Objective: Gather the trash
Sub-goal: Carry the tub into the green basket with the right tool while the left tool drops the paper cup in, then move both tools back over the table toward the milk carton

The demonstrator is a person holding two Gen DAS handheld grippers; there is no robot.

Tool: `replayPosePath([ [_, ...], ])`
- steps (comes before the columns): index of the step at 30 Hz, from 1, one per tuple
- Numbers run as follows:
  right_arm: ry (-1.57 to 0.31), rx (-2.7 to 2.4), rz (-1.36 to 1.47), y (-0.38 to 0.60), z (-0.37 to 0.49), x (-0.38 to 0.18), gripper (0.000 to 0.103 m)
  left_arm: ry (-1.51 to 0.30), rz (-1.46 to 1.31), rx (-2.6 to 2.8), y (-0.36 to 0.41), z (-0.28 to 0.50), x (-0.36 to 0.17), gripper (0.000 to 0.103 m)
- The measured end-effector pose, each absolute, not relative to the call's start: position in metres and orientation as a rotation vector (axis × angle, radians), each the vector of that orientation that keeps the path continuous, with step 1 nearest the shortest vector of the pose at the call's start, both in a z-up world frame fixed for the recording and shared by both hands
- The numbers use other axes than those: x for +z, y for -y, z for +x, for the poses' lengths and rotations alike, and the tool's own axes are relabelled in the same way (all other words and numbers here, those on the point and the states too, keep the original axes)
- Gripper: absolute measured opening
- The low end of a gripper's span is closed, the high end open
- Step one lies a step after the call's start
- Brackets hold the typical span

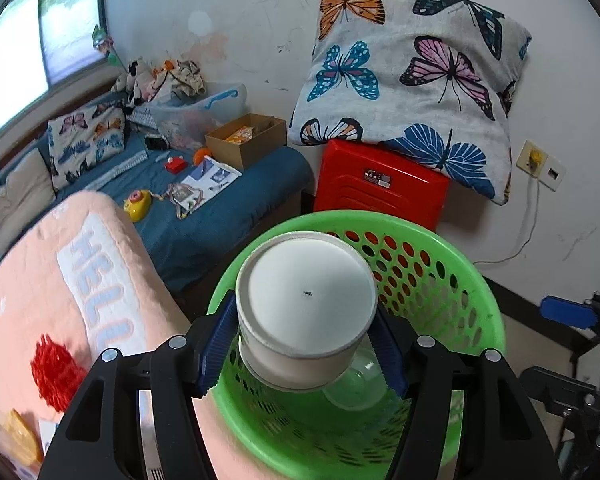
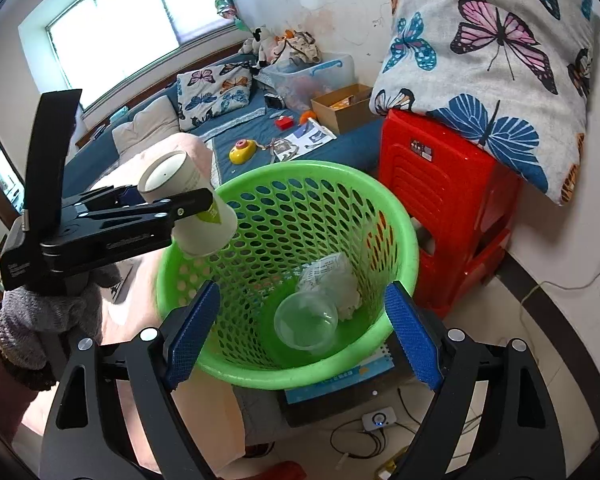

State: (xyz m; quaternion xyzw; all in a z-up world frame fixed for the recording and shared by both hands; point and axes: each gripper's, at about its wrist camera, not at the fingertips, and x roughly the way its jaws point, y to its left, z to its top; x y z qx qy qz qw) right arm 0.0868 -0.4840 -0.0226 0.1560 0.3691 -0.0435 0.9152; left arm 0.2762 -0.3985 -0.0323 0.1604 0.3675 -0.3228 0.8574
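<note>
My left gripper (image 1: 304, 344) is shut on a white paper cup (image 1: 306, 304), held bottom-up and tilted over the near left rim of the green perforated basket (image 1: 466, 280). The right wrist view shows that cup (image 2: 188, 204) at the basket's (image 2: 404, 220) left edge, with a gloved hand (image 2: 48, 312) carrying the left gripper (image 2: 198, 206). A clear plastic cup (image 2: 306, 322) and crumpled paper (image 2: 336, 280) lie at the basket's bottom. My right gripper (image 2: 302, 320) hangs open above the basket's near side with nothing between its blue pads (image 2: 190, 336).
A red plastic stool (image 2: 440, 184) stands behind the basket with a butterfly pillow (image 2: 492, 60) on top. A pink cushion (image 1: 60, 280) lies left of the basket. A blue bed (image 1: 228, 216) carries toys and a cardboard box (image 1: 246, 138). Cables and a small device (image 2: 378, 420) lie on the floor.
</note>
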Motion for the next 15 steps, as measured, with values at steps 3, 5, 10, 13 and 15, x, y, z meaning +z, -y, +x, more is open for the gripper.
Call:
replayPosePath([
  [3,-0.76,-0.095,0.328,0.487,0.085,-0.023,0.084,-0.782,0.336,-0.691,0.405,0.28,-0.035,0.065],
  [5,-0.762,-0.101,0.329,0.49,0.085,-0.024,0.084,-0.782,0.338,-0.686,0.409,0.282,-0.036,0.069],
  [10,-0.765,-0.113,0.341,0.495,0.083,-0.026,0.084,-0.768,0.342,-0.676,0.413,0.288,-0.037,0.071],
  [13,-0.768,-0.116,0.344,0.496,0.083,-0.028,0.084,-0.771,0.325,-0.676,0.408,0.287,-0.038,0.071],
  [15,-0.767,-0.112,0.349,0.495,0.083,-0.028,0.084,-0.771,0.318,-0.676,0.403,0.286,-0.037,0.071],
])
